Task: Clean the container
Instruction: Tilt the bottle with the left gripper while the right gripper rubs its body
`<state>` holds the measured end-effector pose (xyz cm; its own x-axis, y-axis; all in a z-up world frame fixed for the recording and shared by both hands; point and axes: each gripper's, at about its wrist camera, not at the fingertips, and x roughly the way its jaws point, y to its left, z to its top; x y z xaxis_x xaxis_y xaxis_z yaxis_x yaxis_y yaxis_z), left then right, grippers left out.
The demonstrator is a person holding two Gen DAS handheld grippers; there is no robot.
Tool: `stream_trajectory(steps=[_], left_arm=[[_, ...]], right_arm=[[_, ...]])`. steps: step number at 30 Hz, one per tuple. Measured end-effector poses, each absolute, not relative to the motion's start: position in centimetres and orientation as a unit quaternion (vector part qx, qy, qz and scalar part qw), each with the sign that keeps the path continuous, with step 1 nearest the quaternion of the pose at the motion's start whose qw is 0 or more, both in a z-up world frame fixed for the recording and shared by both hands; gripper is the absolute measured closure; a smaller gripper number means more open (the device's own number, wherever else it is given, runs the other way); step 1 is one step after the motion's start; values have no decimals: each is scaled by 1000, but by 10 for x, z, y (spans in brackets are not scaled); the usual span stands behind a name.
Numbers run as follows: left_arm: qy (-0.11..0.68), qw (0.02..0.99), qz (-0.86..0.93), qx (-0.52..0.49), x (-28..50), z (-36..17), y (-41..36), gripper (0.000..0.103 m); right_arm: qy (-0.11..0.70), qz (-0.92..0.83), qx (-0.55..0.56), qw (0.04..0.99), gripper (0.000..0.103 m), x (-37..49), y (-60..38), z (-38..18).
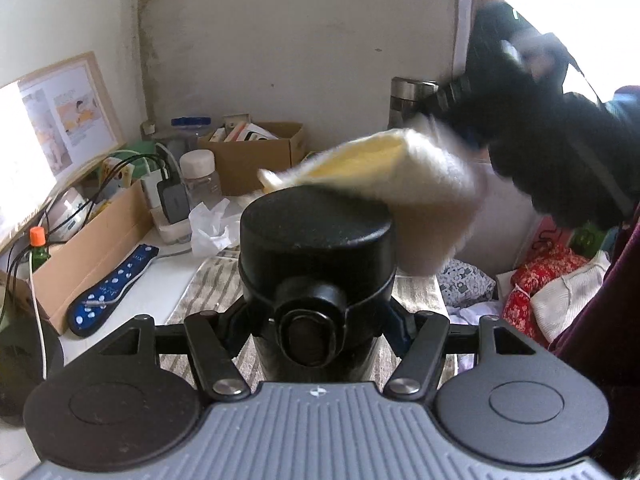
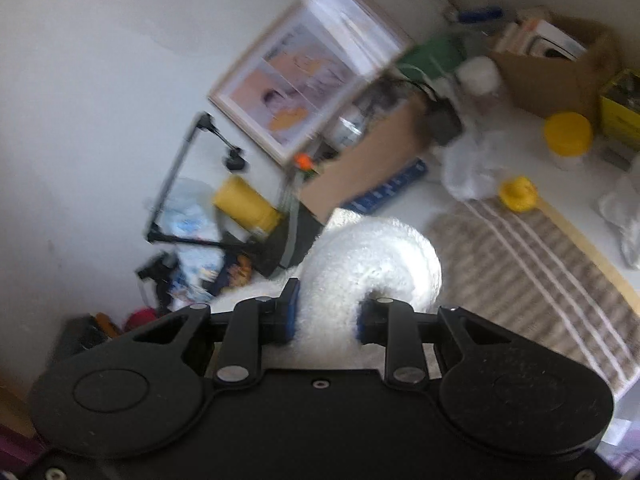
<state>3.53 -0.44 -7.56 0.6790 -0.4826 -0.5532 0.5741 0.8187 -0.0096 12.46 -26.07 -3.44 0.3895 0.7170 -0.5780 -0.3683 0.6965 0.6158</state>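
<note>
A black container with a domed lid stands upright between the fingers of my left gripper, which is shut on its body just below the lid. A fluffy white and yellow cloth is blurred and lies against the lid's top right edge. My right gripper holds that cloth from the upper right. In the right wrist view the white cloth bulges out between the blue-padded fingers of the right gripper, which is shut on it. The container is not seen in that view.
A striped grey mat lies under the container, also seen in the right wrist view. Cardboard boxes, a plastic jar, chargers, crumpled tissue and a blue case crowd the left. A steel canister stands behind. Clothes lie right.
</note>
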Motion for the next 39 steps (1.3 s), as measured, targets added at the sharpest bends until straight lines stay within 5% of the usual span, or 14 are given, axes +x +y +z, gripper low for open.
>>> stream_trajectory(steps=[22, 39], left_arm=[[342, 907, -240, 59, 36, -107, -10, 38], [321, 926, -189, -58, 36, -56, 28, 39]], right_arm=[[558, 317, 151, 752, 79, 107, -281, -114], [557, 301, 381, 674, 79, 117, -300, -147]])
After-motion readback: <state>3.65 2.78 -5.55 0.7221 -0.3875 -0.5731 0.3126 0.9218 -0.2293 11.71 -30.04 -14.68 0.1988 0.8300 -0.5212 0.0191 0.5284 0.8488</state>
